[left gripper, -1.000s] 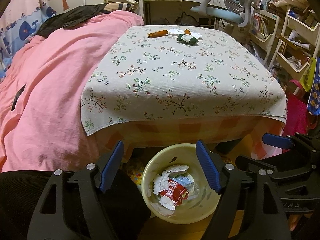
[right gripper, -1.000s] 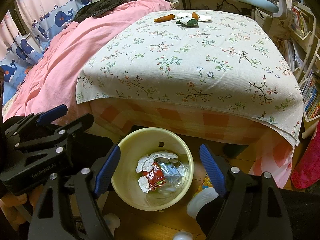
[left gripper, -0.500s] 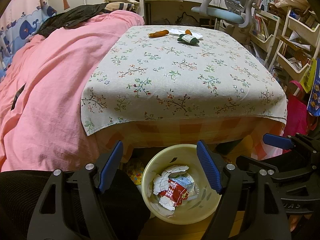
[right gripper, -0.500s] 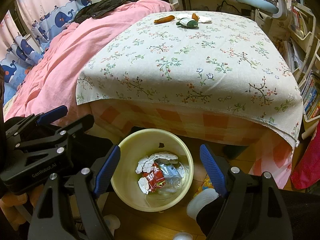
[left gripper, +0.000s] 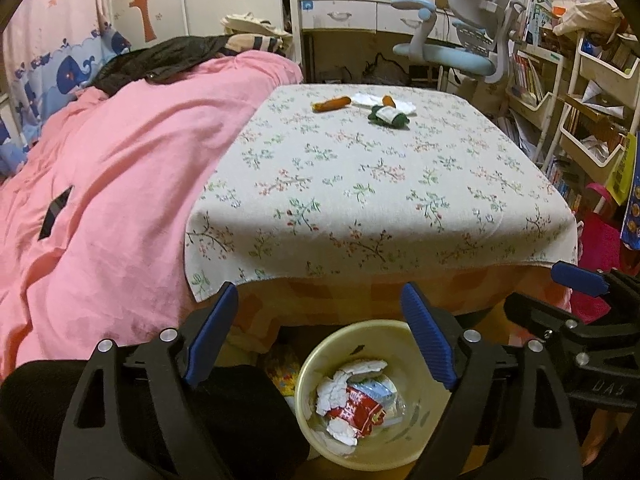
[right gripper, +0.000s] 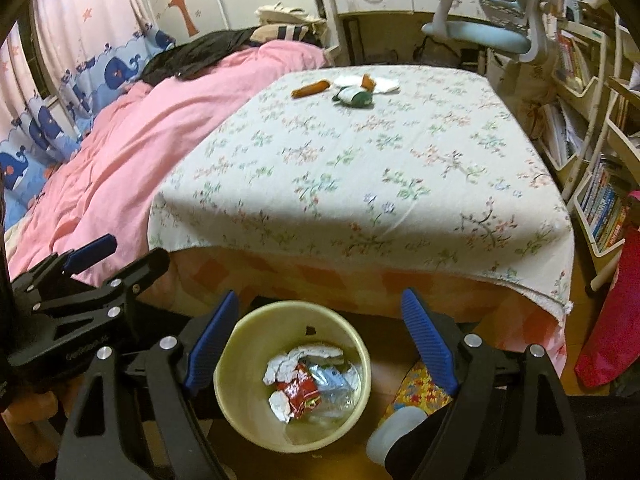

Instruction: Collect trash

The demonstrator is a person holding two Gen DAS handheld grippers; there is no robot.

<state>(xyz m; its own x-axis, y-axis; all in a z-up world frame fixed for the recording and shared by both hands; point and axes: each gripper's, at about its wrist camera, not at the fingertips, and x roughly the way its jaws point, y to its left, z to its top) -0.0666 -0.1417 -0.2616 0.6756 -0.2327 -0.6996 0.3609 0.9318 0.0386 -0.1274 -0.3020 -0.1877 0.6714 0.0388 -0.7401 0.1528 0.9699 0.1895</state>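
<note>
Trash [left gripper: 354, 402] lies in the near bin [left gripper: 400, 446], below the table edge for dropping. Left gripper [left gripper: 322, 338] is opening, empty; right gripper [right gripper: 320, 338] stands spread, empty.

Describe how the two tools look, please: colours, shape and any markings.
Both look alike. The left tool and the right tool have black plastic frames with cut-out openings, silver rivets, and two ribbed blue pads. Faint embossed lettering shows on the black bodies, too small to read surely.
</note>
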